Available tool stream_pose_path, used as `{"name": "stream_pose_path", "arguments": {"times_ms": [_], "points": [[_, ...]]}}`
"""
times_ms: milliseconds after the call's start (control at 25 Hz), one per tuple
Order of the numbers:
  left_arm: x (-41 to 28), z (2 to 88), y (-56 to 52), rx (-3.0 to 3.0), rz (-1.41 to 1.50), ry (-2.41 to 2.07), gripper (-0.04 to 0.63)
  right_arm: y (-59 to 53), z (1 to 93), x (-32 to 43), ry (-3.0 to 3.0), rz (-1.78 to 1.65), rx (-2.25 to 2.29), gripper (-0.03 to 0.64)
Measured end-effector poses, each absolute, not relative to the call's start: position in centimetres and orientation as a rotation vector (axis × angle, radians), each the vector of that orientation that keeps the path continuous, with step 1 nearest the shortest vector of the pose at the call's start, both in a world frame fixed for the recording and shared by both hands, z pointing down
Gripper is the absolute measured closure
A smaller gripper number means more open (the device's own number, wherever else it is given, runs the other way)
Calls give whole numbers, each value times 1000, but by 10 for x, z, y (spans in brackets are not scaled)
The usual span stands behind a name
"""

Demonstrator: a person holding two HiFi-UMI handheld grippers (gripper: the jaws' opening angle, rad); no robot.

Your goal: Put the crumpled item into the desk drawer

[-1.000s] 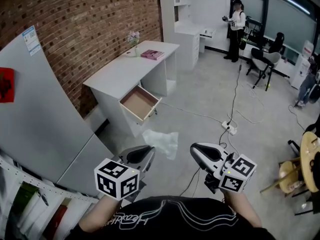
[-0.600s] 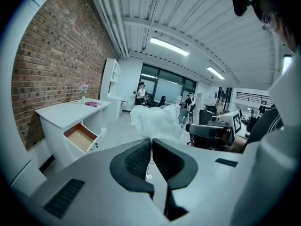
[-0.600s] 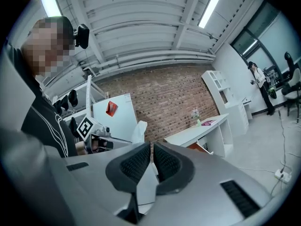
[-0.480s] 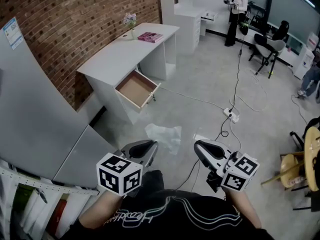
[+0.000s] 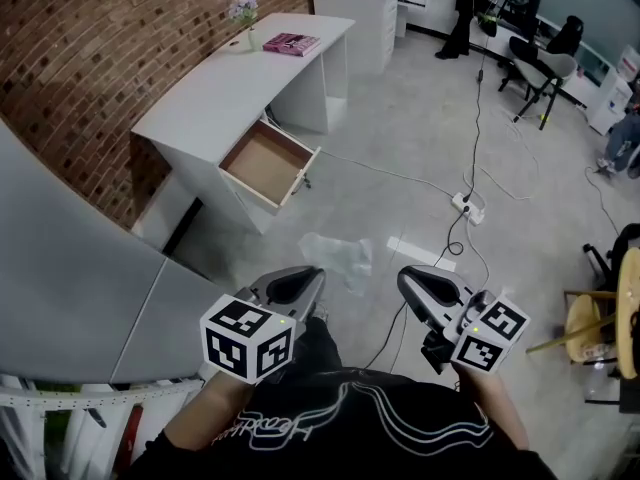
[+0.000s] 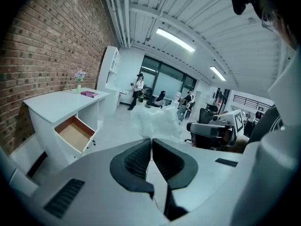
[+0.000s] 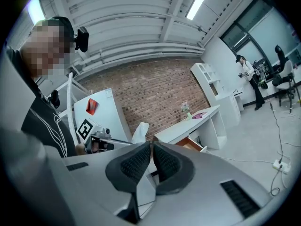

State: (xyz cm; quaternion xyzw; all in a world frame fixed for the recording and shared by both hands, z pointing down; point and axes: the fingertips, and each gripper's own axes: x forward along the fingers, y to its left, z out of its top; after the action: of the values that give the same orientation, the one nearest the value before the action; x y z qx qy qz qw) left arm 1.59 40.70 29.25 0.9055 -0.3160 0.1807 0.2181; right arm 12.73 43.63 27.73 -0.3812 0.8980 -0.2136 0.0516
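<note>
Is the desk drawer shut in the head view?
No, the desk drawer stands pulled out from the white desk, its bare brown inside showing.

From my station I count two tools: the left tool [image 5: 292, 286] and the right tool [image 5: 428, 288]. I see one bag [image 5: 338, 258], one bench [image 5: 215, 103], one open drawer [image 5: 262, 163], one book [image 5: 291, 43], one vase [image 5: 252, 40] of flowers and one power strip [image 5: 468, 206].
</note>
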Motion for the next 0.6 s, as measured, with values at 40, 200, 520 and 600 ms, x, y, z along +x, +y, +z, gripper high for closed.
{"name": "stream_pose_path", "arguments": {"times_ms": [40,200,520,600], "points": [[15,296,391,2501,505,-876,563,421,281,126,2728,-664,-1161,566],[-12,309,319,2459,542,-874,563,348,293,99,2735,-747,-1166,566],[-75,345,154,2390,584,-905,563,185,318,41,2758,-862,-1230,566],[-89,357,121,2381,590,-903,563,152,325,30,2773,-876,-1254,566]]}}
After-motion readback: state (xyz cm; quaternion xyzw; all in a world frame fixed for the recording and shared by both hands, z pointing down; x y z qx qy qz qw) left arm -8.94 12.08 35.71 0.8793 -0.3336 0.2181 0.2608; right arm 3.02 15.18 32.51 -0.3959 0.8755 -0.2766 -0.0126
